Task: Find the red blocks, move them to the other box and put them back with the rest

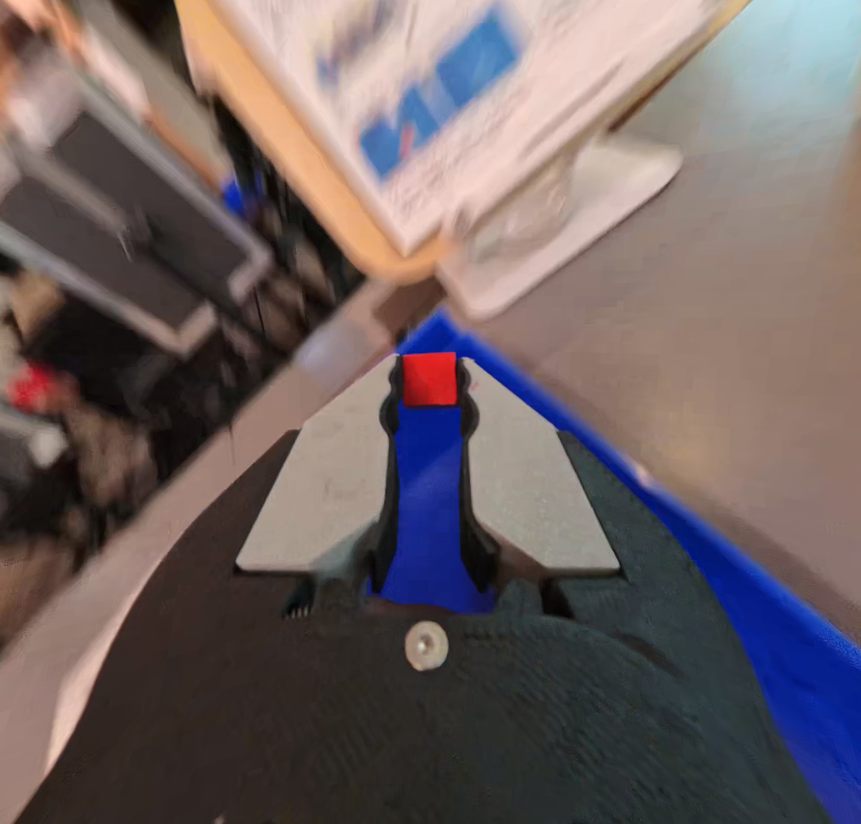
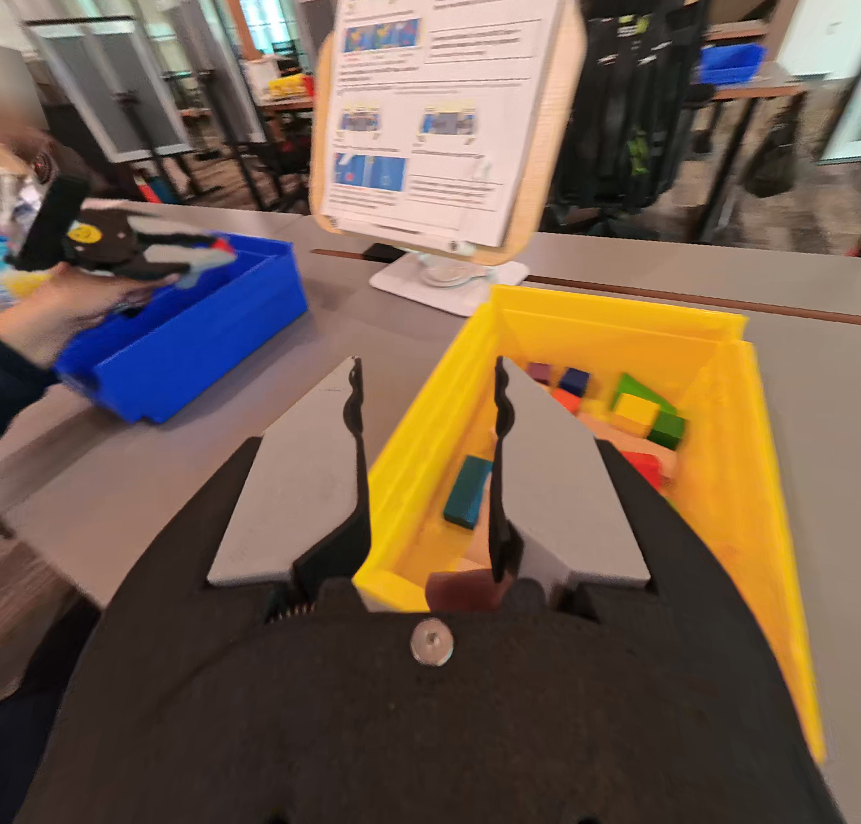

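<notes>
**Carrying the red block over the blue bin**

Our left gripper (image 1: 428,380) pinches a red block (image 1: 429,379) right at its fingertips, and the right wrist view shows it hanging over the blue bin (image 2: 186,336), above the interior and clear of the walls. Our right gripper (image 2: 426,382) is spread wide and holds nothing; it hovers at the near left wall of the yellow bin (image 2: 727,475), where the mixed blocks lie, among them another red block (image 2: 645,468) partly hidden behind the right finger.

The grip on the block is shallow, at the very tips, so we judge a steady squeeze matters until release. We should lower the block close to the bin floor before letting go, so that it does not bounce out. The left view is blurred, so we cannot tell how high the block sits; slowing down would help. Meanwhile we can line the right gripper up over the other red block, keeping its fingers off the yellow wall.
</notes>
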Available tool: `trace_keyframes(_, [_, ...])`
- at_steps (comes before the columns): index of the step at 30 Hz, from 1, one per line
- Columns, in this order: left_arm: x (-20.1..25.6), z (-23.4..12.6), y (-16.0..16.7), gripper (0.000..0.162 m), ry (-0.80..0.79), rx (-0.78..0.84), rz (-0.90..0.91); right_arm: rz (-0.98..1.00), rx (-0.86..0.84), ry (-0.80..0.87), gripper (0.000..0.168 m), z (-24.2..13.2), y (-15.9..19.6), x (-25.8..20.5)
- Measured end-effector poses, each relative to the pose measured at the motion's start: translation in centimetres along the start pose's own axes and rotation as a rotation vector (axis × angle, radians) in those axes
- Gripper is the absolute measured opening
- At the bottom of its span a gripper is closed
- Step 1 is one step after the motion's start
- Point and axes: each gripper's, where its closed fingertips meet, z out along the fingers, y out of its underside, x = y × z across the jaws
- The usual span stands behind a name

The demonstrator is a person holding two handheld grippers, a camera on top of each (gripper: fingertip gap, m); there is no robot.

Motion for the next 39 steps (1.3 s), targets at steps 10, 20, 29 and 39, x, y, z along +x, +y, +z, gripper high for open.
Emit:
trace_keyframes(10, [19.9, -16.2, -14.2, 0.02, 0.136, 0.72, 0.703, 0.013, -0.085, -0.636, 0.056, 0.5, 1.8, -17.0])
trace_keyframes(20, [24.7, -17.0, -15.8, 0.02, 0.096, 0.708, 0.732, -0.074, -0.134, -0.646, 0.033, 2.3, 4.3, -20.3])
trace_keyframes(29, [20.5, -17.1, -15.4, 0.004, 0.009, 0.671, 0.479, -0.163, -0.045, -0.371, 0.019, 2.0, 1.8, -14.3])
trace_keyframes(39, [9.0, -17.5, -12.5, 0.0, -0.21, 0.444, 0.232, -0.108, 0.551, 0.259, 0.019, -12.3, -9.2, 1.6])
